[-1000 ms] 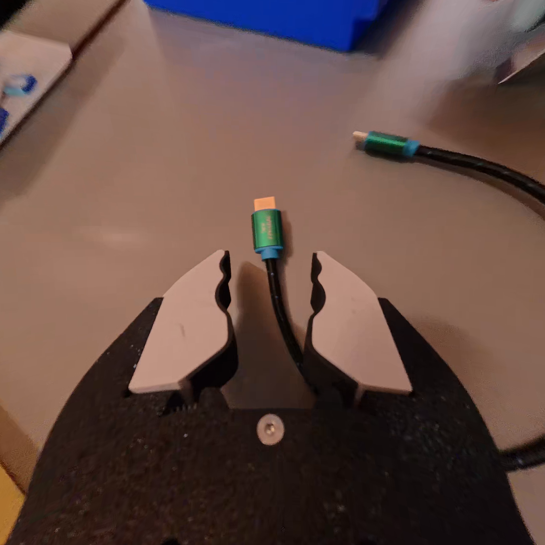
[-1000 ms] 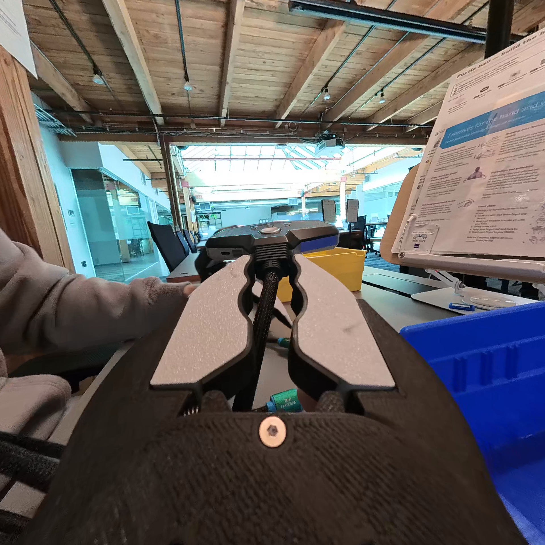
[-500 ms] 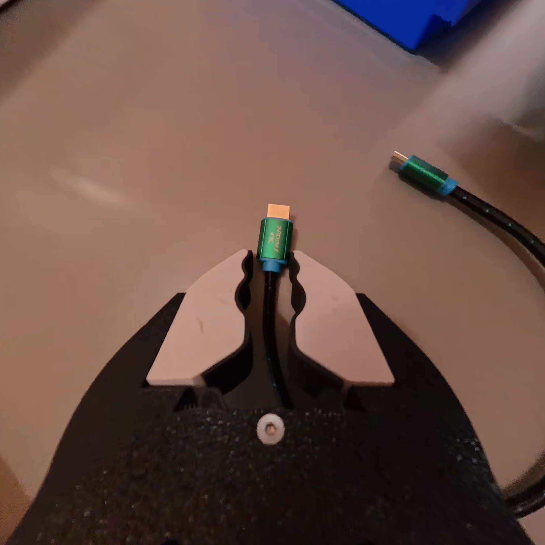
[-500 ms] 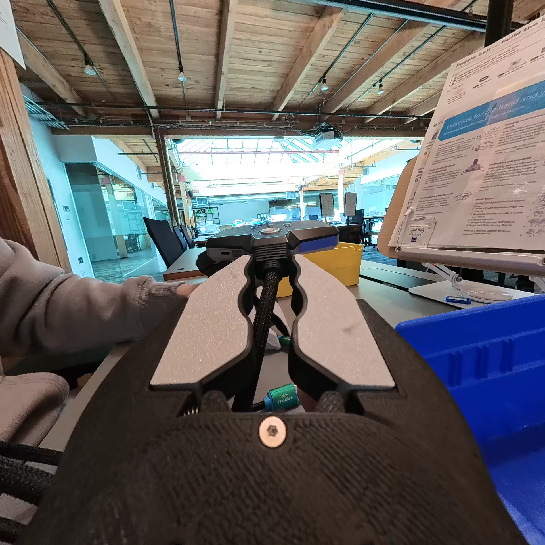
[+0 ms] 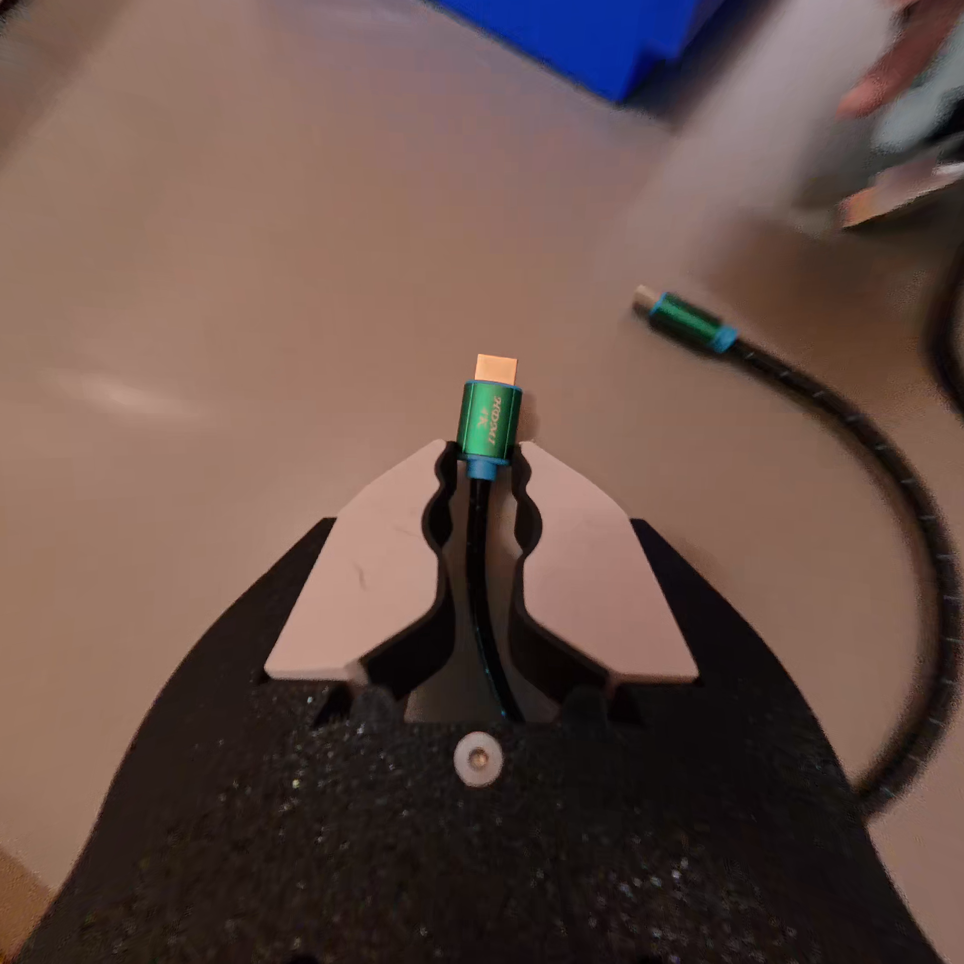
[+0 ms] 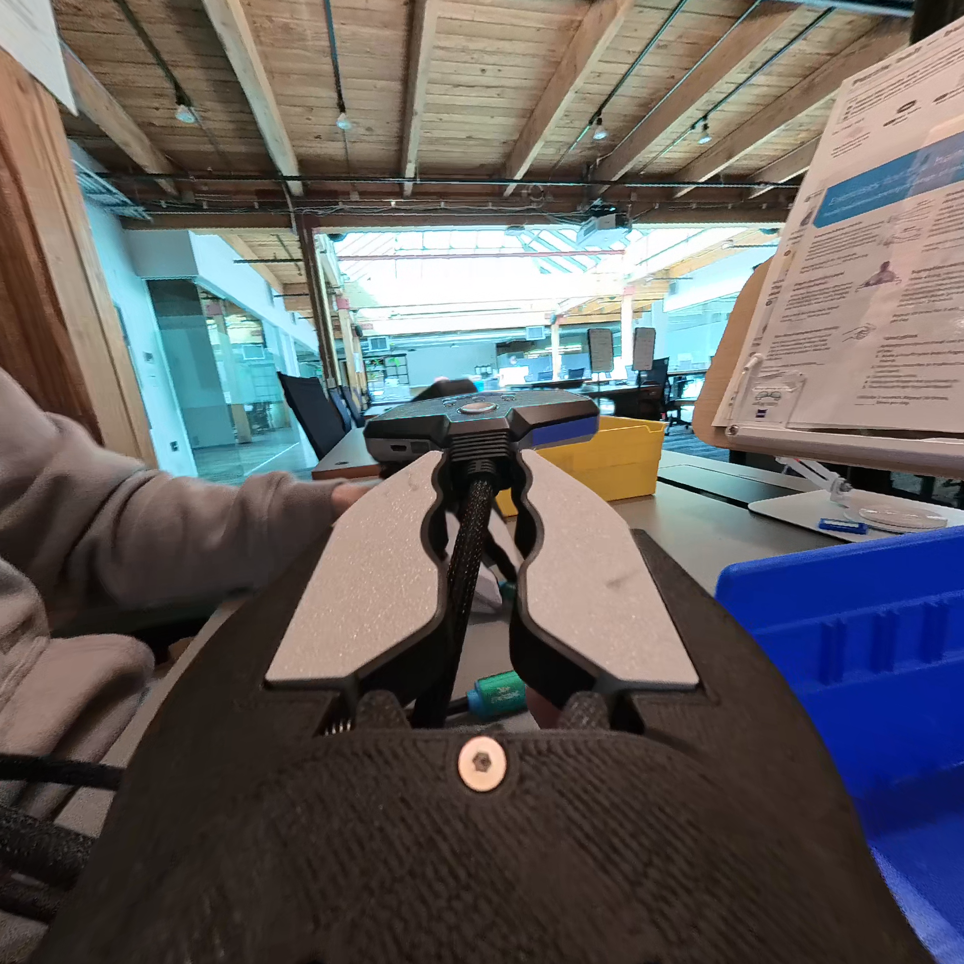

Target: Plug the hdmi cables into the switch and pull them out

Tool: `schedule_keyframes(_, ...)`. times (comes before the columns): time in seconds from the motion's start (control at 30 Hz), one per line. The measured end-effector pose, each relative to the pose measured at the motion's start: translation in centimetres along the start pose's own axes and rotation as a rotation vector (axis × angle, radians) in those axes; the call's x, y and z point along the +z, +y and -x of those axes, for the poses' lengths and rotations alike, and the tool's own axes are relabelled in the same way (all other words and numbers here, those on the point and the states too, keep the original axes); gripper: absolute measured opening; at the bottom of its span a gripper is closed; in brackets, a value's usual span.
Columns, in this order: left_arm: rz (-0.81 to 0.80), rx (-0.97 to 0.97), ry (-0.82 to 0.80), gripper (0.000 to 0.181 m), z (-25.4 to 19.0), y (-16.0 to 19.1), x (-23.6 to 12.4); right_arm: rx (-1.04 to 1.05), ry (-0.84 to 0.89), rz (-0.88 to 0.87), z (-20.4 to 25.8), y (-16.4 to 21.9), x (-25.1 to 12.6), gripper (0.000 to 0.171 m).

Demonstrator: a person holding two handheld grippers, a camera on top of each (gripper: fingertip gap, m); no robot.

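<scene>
In the left wrist view my left gripper (image 5: 482, 449) is shut on a green HDMI plug (image 5: 489, 417) at its blue collar. Its gold tip points forward, and its black cable runs back between the fingers. A second green HDMI plug (image 5: 684, 323) lies on the table to the right with its black braided cable curving back. In the right wrist view my right gripper (image 6: 480, 455) is shut on the ribbed cable collar of the black switch (image 6: 480, 412) and holds it above the table. Below it shows another green plug (image 6: 496, 694).
A blue bin (image 6: 860, 626) stands at the right and also shows at the far edge of the left wrist view (image 5: 574, 36). A yellow bin (image 6: 605, 459) and a document stand (image 6: 860, 323) are behind. A person's grey sleeve (image 6: 130, 521) is at the left.
My left gripper has gone from open around the cable to shut on the plug's collar. The right gripper still holds the switch, with only slight movement.
</scene>
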State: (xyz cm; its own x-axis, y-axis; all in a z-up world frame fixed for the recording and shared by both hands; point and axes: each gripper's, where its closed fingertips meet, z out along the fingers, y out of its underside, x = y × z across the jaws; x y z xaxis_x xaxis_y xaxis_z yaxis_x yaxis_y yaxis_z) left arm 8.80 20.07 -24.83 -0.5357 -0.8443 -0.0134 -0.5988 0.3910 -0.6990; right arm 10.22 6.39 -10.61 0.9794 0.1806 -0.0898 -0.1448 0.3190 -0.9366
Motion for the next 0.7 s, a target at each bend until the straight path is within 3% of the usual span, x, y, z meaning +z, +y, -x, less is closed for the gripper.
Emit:
schedule_keyframes(0.03,-0.006,0.018,0.056,0.02,-0.5,-0.6,-0.8,0.003,-0.021,0.008,0.2,0.1,-0.1,0.022)
schedule_keyframes(0.37,0.181,0.426,0.281,0.02,-6.1,-7.1,-11.1,0.03,-0.165,0.033,2.0,0.3,-0.1,0.022)
schedule_keyframes(0.7,0.345,0.543,0.304,0.02,-8.4,-7.5,-11.8,0.025,-0.203,0.032,2.7,0.4,-0.1,0.022)
